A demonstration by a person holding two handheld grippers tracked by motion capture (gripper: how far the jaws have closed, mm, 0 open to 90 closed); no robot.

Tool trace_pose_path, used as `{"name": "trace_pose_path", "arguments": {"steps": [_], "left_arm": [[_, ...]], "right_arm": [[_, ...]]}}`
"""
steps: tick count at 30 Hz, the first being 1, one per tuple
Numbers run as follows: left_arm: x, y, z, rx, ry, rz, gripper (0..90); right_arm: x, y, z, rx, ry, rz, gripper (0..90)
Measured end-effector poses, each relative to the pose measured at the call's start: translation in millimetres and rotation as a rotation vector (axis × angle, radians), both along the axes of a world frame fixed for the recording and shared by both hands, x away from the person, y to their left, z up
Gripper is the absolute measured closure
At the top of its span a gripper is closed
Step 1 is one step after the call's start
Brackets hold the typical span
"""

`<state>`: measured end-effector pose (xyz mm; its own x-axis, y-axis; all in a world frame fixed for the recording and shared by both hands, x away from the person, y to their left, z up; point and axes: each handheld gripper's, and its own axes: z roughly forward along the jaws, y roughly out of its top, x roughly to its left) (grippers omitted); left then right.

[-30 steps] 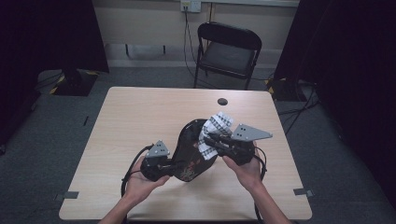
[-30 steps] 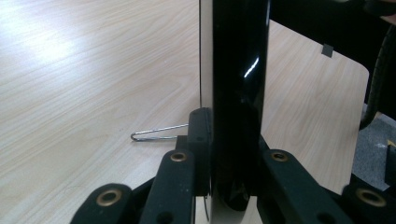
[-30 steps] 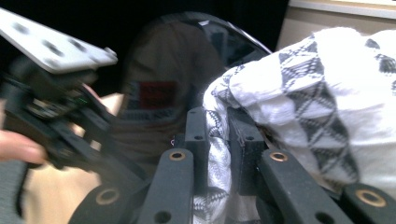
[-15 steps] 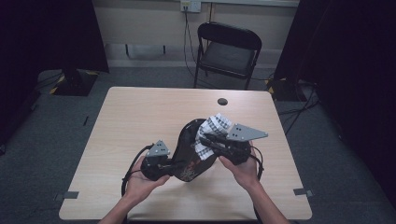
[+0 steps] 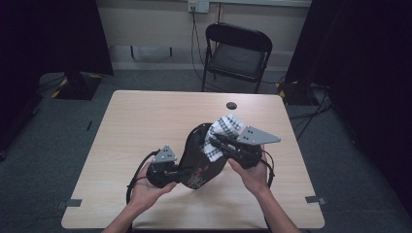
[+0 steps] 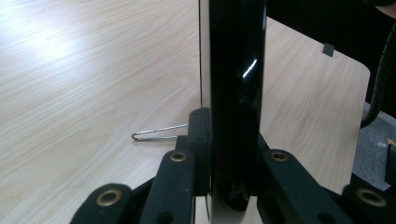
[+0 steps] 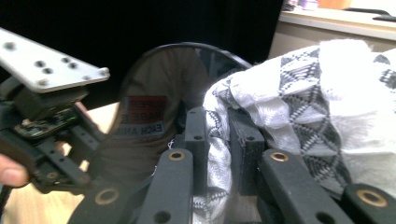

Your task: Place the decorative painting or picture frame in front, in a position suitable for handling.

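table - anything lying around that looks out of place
One stray: a thin bent wire clip lies loose on the table beside the black plate that the left gripper clamps. Otherwise nothing looks spilled or damaged.

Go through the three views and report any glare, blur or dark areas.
High view: the table is evenly lit, the room's sides fall into black. Left gripper view: a bright highlight on the glossy black plate, pale glare on the wood at top left. Right gripper view: the checked cloth is soft and overexposed, the background dark.

one plate [image 5: 199,160], one cloth [image 5: 222,130], one chair [image 5: 237,51]
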<state>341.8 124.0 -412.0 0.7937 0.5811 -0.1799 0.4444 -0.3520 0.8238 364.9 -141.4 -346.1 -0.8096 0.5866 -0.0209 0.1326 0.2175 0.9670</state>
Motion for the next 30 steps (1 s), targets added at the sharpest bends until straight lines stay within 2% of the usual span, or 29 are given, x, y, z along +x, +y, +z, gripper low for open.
{"name": "trace_pose_path", "arguments": {"steps": [3, 5, 11, 14, 16, 21, 22, 26, 30], "left_arm": [[-0.1, -0.2, 0.3, 0.006, 0.000, -0.002, 80.2], [-0.1, -0.4, 0.4, 0.012, 0.000, -0.002, 80.3], [-0.8, -0.6, -0.1, 0.013, -0.006, -0.003, 80.2], [-1.4, -0.3, 0.0, 0.015, -0.002, -0.007, 80.3], [-1.2, -0.4, -0.1, 0.013, -0.005, -0.005, 80.3], [-1.1, -1.3, 0.4, 0.017, -0.008, -0.004, 80.2], [-1.2, -1.2, 0.3, 0.016, -0.008, -0.004, 80.2], [-1.0, -2.0, 0.2, 0.014, -0.009, -0.004, 79.9], [-1.4, -2.3, -0.1, 0.018, -0.009, -0.006, 79.6]], "right_arm": [[2.8, -6.2, 1.4, -0.005, 0.006, -0.041, 79.5], [2.7, -5.6, 1.9, 0.001, 0.014, -0.039, 79.5], [-4.2, 5.9, 8.0, 0.036, 0.001, 0.030, 79.5], [-8.1, 10.4, 9.2, 0.028, -0.005, 0.057, 79.5], [-8.2, 10.7, 9.1, 0.021, -0.008, 0.054, 79.5], [-2.9, 3.8, 7.3, 0.009, -0.003, 0.016, 79.6], [2.1, -5.2, 5.1, 0.007, 0.009, -0.026, 79.6], [7.4, -14.5, 2.5, -0.033, -0.006, -0.096, 79.6], [8.3, -14.2, 1.7, -0.030, 0.010, -0.093, 79.6]]}}
